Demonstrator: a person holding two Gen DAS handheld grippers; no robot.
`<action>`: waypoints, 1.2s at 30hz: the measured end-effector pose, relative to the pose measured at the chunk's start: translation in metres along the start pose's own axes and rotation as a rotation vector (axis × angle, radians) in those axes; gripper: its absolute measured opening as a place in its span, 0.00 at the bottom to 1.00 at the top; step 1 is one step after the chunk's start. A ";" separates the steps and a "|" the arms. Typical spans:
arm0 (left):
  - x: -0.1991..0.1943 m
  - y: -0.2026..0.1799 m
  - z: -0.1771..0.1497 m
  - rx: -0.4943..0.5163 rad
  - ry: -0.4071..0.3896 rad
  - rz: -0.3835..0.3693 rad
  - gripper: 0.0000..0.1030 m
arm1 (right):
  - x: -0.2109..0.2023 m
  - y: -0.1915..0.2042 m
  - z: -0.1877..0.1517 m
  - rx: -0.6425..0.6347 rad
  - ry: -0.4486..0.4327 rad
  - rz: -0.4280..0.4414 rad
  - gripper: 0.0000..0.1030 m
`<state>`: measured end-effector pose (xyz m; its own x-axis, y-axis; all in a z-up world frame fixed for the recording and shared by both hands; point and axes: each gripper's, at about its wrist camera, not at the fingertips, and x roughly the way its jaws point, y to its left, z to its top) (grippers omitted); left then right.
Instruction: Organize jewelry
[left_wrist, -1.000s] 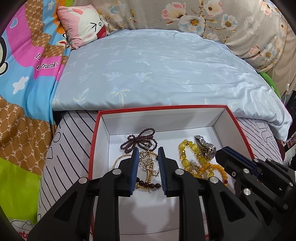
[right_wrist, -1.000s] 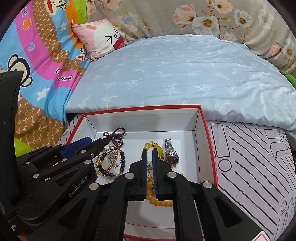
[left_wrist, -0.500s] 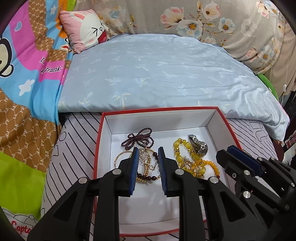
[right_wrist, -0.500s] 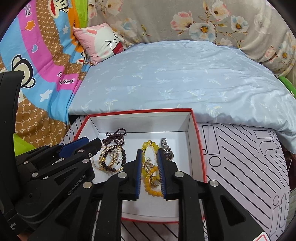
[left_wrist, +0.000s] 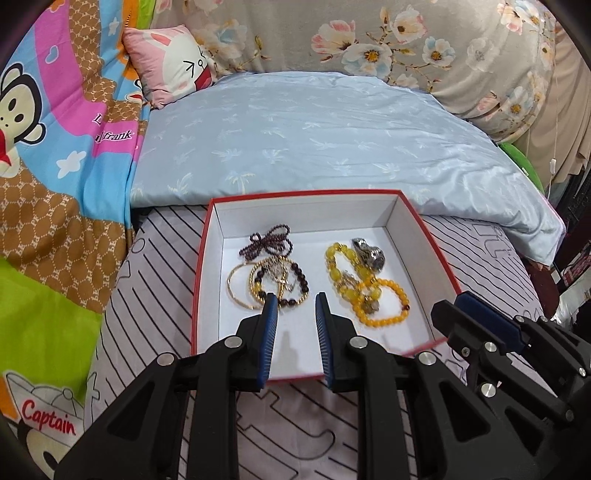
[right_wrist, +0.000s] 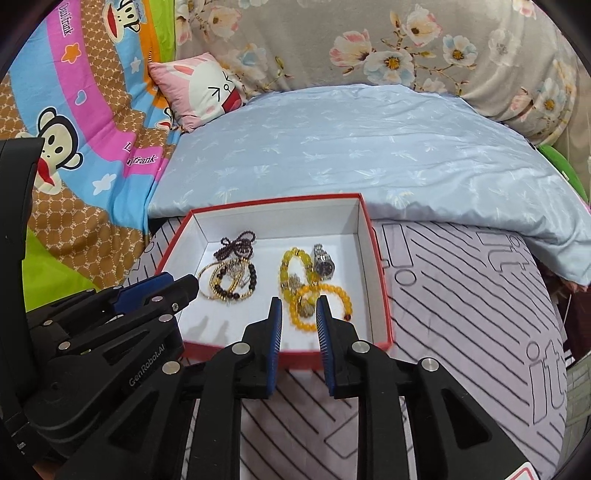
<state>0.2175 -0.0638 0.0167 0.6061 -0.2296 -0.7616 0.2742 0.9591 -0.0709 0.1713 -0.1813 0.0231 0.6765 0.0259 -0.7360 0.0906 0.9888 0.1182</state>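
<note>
Box (left_wrist: 207, 258), red rim: watch (left_wrist: 369, 254) at right, strap running toward far wall. Left gripper (left_wrist: 295, 308) and right gripper (right_wrist: 299, 308) gaping, empty, at near wall.

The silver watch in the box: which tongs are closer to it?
Right. The right tongs hover just in front of the watch, beside the yellow beads. The left tongs sit further left, by the dark beads.

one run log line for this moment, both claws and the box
left claw: open, empty, over box front | right claw: open, empty, near yellow bead bracelets | red box: jewelry inside, watch at back right
</note>
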 end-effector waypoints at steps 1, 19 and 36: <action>-0.003 -0.001 -0.004 0.000 0.003 -0.003 0.19 | -0.004 -0.001 -0.005 0.004 0.002 -0.002 0.23; -0.033 -0.009 -0.052 -0.005 0.015 0.044 0.45 | -0.039 0.000 -0.048 -0.017 0.012 -0.081 0.32; -0.042 0.006 -0.054 -0.051 -0.010 0.127 0.71 | -0.044 -0.004 -0.048 0.006 -0.014 -0.122 0.57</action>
<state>0.1535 -0.0396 0.0130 0.6407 -0.1069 -0.7603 0.1566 0.9876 -0.0069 0.1055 -0.1797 0.0230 0.6702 -0.0971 -0.7358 0.1779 0.9835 0.0323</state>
